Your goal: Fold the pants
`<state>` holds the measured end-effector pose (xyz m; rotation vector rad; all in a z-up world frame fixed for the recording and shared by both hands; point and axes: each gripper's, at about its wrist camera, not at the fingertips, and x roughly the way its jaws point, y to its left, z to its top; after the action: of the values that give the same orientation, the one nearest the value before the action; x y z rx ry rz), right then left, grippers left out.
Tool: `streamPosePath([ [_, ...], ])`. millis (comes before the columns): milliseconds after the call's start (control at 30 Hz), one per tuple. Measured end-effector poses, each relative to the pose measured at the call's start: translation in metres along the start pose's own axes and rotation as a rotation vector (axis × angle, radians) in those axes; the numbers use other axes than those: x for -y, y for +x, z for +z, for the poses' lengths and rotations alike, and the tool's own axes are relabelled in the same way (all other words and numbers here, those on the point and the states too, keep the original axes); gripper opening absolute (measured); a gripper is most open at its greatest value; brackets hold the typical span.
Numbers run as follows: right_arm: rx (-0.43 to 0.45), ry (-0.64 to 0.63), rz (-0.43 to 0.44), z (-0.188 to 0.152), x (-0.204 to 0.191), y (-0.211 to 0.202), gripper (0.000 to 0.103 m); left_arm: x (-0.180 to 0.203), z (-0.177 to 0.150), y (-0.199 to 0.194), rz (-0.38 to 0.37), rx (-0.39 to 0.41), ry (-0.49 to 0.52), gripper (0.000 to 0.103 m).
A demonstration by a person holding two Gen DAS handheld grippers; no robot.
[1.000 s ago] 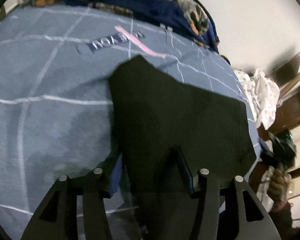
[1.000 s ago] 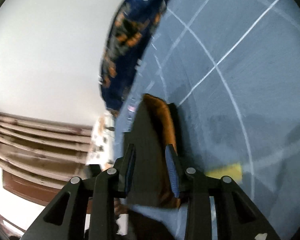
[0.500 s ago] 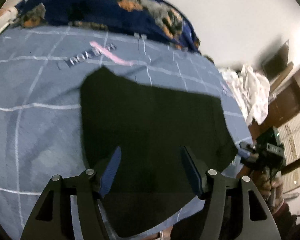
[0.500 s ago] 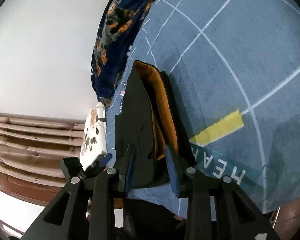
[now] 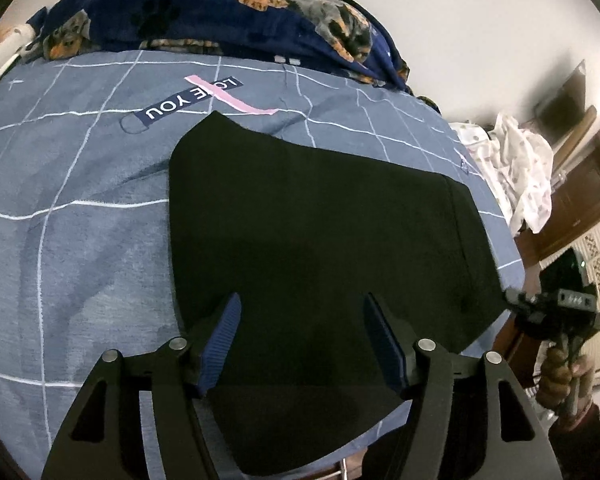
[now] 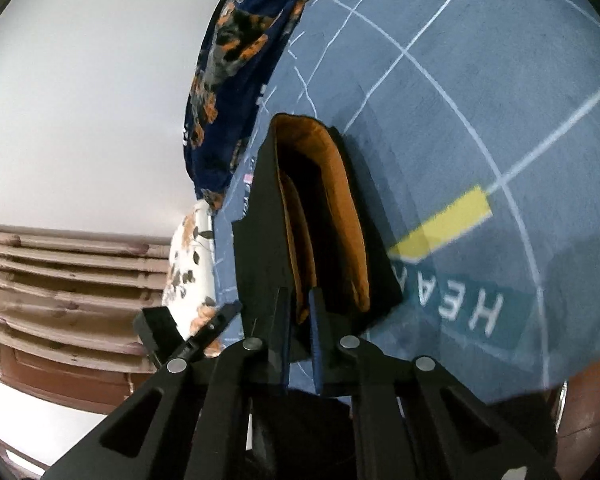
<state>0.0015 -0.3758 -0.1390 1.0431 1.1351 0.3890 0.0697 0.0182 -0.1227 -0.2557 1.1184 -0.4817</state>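
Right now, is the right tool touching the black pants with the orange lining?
Touching. The right wrist view shows the right tool shut on the orange-lined edge of the black pants.

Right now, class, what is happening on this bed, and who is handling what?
A person is folding black pants on a blue grid-patterned bedspread, with a handheld gripper in each hand. The left gripper hovers over the near part of the pants, its jaws opening with nothing pinched between them. The right gripper is shut on the pants' edge at the waist opening, where the orange lining shows. The pants lie flat, already folded over.
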Motion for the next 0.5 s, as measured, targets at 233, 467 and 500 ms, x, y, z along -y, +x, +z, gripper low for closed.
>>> streamPosePath([
  [233,0.024,0.034,-0.018,0.008,0.016,0.000,0.005,-0.004,-0.006,0.012,-0.002,-0.032,0.007,0.069],
  [467,0.076,-0.034,-0.063,0.013,0.002,-0.009,0.012,-0.004,-0.008,0.013,-0.009,-0.034,0.015,0.073],
  [500,0.078,-0.028,-0.059,0.016,0.004,-0.013,0.016,-0.004,-0.008,0.013,-0.011,-0.033,0.012,0.073],
])
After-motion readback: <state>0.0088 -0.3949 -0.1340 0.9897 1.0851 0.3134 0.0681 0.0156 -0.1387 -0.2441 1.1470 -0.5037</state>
